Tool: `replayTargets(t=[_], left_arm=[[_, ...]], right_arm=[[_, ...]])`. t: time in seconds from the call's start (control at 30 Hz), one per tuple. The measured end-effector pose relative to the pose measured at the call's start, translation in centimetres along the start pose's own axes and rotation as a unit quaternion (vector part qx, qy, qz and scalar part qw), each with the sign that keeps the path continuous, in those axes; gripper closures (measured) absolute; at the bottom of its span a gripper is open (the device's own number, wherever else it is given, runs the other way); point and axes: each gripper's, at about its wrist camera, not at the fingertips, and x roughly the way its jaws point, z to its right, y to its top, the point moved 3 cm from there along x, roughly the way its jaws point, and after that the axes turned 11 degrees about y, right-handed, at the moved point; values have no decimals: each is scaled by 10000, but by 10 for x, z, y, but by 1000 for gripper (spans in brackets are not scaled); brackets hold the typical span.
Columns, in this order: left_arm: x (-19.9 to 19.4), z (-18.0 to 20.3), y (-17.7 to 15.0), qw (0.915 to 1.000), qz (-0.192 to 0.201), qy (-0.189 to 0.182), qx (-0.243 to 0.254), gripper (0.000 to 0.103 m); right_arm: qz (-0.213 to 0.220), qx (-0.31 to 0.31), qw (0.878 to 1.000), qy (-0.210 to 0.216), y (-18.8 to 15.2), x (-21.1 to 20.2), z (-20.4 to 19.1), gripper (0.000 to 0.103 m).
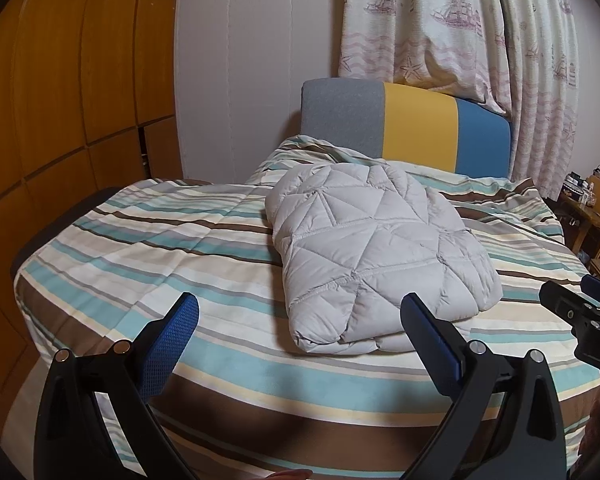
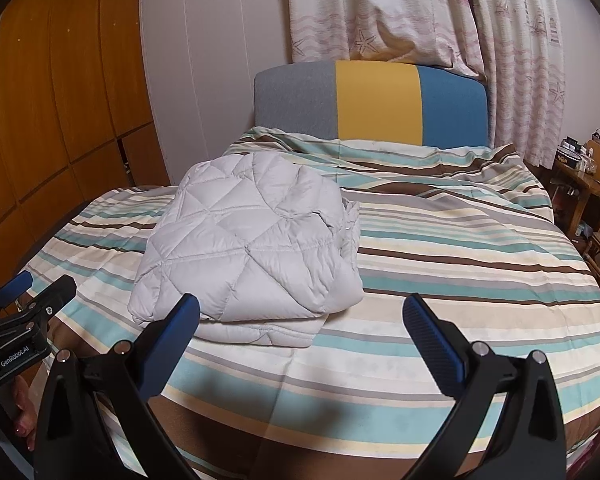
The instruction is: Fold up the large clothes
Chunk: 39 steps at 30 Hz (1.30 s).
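Left wrist view: the left claw [image 1: 300,312] gapes wide and empty, the folded grey jacket [image 1: 374,256] lying just beyond its fingertips, mid-bed [image 1: 148,256]. Right wrist view: the right claw [image 2: 300,312] is equally wide, the jacket [image 2: 248,252] ahead by its left finger; "GenRobot.AI" shows on the left claw [image 2: 32,288].

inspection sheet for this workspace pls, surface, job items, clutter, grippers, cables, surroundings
surface: bed with a striped cover, rumpled near the headboard, flatter toward the cameras
job's things: grey quilted jacket, lying in a folded bundle on the cover
clutter: nothing seen on the bed besides the jacket
grippers: left gripper open, empty, short of the jacket; right gripper open, empty, its left finger in front of the bundle's near edge
cables: one dark cord loop above the shelf at far right, too small to identify
surroundings: tricolour headboard, ship-print curtain, wooden wardrobe, cluttered wooden shelf
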Motion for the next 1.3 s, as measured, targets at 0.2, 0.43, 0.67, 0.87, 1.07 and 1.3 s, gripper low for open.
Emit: replayTargets(t=[0.2,0.43,0.67,0.87,1.07,1.3], left_arm=[[2,-1,1,10000,-34,-53,-16,3],[3,0,0,10000,-32,-75,14,3],[3,3,-1,9999,-21,-92,43,3],[4,2,0,9999,-24,-99,53,3],[4,3,-1,9999,-33,-91,47,3],[5,3,-2,9999,-43,-114,61,3]], right_arm=[[-16,-8,10000,14,1,-1,1,2],[-42,42,10000,14,1,0,3,2],[-22,41,10000,24,1,1,4,2],[-44,62,10000,25,0,2,5,2],[-75,71,9999,38,0,3,5,2],[-77,67,9999,37,0,3,6,2]])
